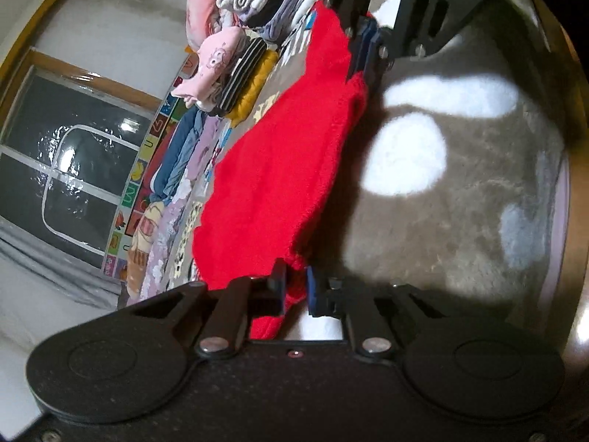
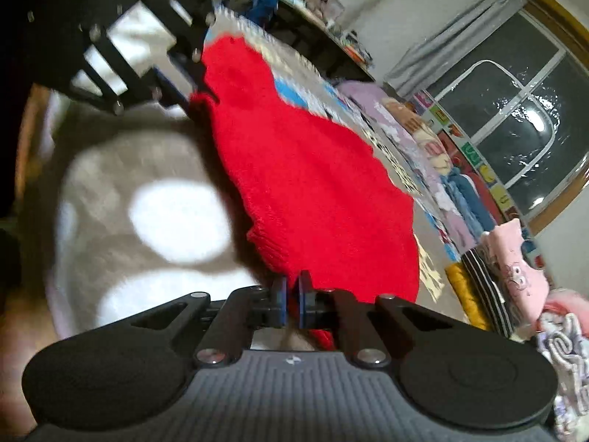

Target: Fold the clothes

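Fingers of the left gripper (image 1: 296, 287) are pressed together on one end of the ribbed edge of a red knitted garment (image 1: 279, 154), and those of the right gripper (image 2: 292, 304) are clamped on the other end of that edge; each shows in the other's view at about 12 o'clock. Holding two ends at once keeps the edge taut between them, so the knit hangs or lifts as one flat sheet rather than bunching. The garment's far part lies over a patterned mat (image 1: 291, 62), while its held edge is raised above a grey rug with pale patches (image 1: 441, 184). This looks like an edge being carried over for a fold, though whether it is going down or coming up cannot be told. At 10 o'clock in the left view, folded clothes (image 1: 235, 73) sit stacked, probably kept aside to leave room for folding.
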Demonstrator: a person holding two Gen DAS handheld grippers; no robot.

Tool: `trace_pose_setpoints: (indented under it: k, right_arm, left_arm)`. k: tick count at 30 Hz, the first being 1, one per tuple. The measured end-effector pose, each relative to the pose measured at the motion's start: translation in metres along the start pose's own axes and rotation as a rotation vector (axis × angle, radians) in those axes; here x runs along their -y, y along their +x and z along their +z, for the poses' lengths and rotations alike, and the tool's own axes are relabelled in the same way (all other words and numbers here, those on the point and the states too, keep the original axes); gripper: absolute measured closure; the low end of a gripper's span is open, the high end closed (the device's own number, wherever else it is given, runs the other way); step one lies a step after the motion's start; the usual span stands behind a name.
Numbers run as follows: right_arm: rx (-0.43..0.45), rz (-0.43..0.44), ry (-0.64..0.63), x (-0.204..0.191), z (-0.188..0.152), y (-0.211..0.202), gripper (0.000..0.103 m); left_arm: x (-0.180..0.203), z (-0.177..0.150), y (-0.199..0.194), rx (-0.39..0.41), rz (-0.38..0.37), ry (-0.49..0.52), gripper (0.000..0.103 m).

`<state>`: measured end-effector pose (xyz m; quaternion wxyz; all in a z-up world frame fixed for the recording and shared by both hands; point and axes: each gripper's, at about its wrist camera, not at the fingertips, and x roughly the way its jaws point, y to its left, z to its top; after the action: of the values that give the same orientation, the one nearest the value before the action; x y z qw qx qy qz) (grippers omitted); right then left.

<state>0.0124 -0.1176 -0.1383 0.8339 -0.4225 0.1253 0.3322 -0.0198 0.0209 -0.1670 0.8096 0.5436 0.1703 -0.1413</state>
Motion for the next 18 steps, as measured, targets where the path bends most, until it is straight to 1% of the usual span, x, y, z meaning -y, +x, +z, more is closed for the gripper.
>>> trace_pose_setpoints:
  k: [2, 5, 8, 10, 12, 13, 14, 15, 16, 18]
  right_arm:
    - [-0.005, 0.026, 0.006, -0.003, -0.002, -0.003, 0.095]
    - [-0.031, 0.037, -0.019, -0.014, -0.007, 0.003, 0.092]
    - [-0.033, 0.043, 0.002, -0.012, -0.004, -0.002, 0.090]
    - [-0.025, 0.062, 0.042, -0.008, -0.006, -0.012, 0.089]
    - [0.005, 0.091, 0.113, -0.001, -0.009, -0.025, 0.086]
    - [0.026, 0.095, 0.156, 0.005, -0.009, -0.033, 0.080]
    - [0.049, 0.095, 0.217, 0.013, -0.010, -0.036, 0.078]
    - [0.079, 0.093, 0.312, 0.025, -0.011, -0.039, 0.077]
    - [0.101, 0.095, 0.422, 0.039, -0.014, -0.038, 0.076]
    - [0.132, 0.081, 0.620, 0.067, -0.024, -0.030, 0.076]
  left_arm:
    - [0.007, -0.003, 0.005, -0.017, -0.041, 0.009, 0.095]
    - [0.010, -0.005, 0.007, -0.030, -0.068, 0.014, 0.095]
    - [-0.003, -0.004, 0.004, -0.029, -0.120, -0.049, 0.091]
    - [-0.016, -0.006, -0.001, -0.017, -0.182, -0.121, 0.085]
    - [-0.033, -0.009, -0.008, 0.033, -0.231, -0.243, 0.069]
    - [-0.042, -0.011, -0.011, 0.064, -0.253, -0.310, 0.049]
    - [-0.051, -0.013, -0.015, 0.094, -0.275, -0.377, 0.046]
    - [-0.060, -0.014, -0.018, 0.125, -0.297, -0.444, 0.046]
    - [-0.068, -0.014, -0.018, 0.150, -0.302, -0.510, 0.046]
    - [-0.080, -0.011, -0.011, 0.180, -0.284, -0.628, 0.046]
